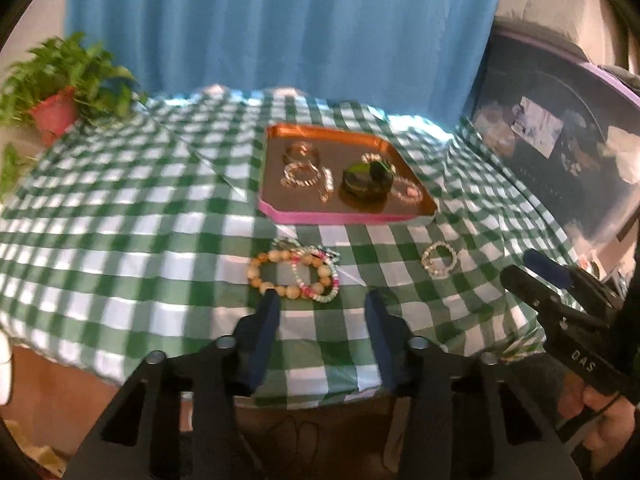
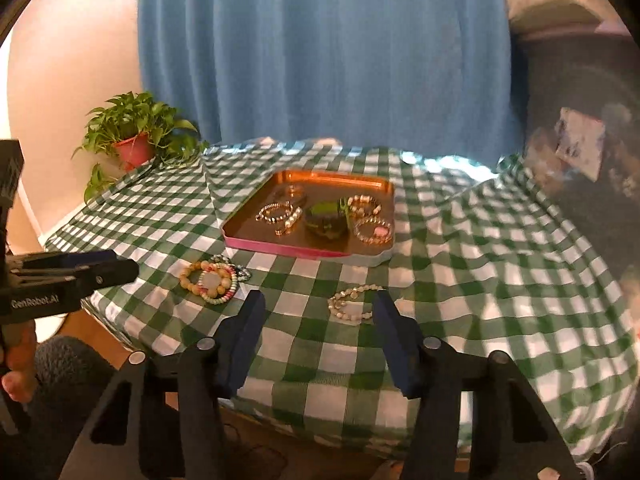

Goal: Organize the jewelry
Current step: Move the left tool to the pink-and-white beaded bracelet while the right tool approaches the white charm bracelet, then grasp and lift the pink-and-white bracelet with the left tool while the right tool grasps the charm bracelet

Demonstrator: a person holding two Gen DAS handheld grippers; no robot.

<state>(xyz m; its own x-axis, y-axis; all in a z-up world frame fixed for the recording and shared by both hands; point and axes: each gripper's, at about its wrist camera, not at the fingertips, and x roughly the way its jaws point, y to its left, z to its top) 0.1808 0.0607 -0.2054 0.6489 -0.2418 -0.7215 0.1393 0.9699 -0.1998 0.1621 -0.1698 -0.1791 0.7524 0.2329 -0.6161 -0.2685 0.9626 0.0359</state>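
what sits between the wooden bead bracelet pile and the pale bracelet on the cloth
Nothing: in the right wrist view only bare checked tablecloth lies between the wooden bead bracelet pile and the pale bracelet.

The left wrist view looks forward along the left tool [image 1: 322, 300] from the near edge of the table [image 1: 120, 240], facing the blue curtain [image 1: 280, 32] at the far side. The right wrist view looks the same way from further right, along the right tool [image 2: 318, 302]. Both sit low and close to the table's front edge. They share the tray [image 1: 280, 212] at mid-table, the loose bracelets before it, the potted plant [image 1: 56, 112] at far left and the curtain. Each view catches the other tool at its side edge.
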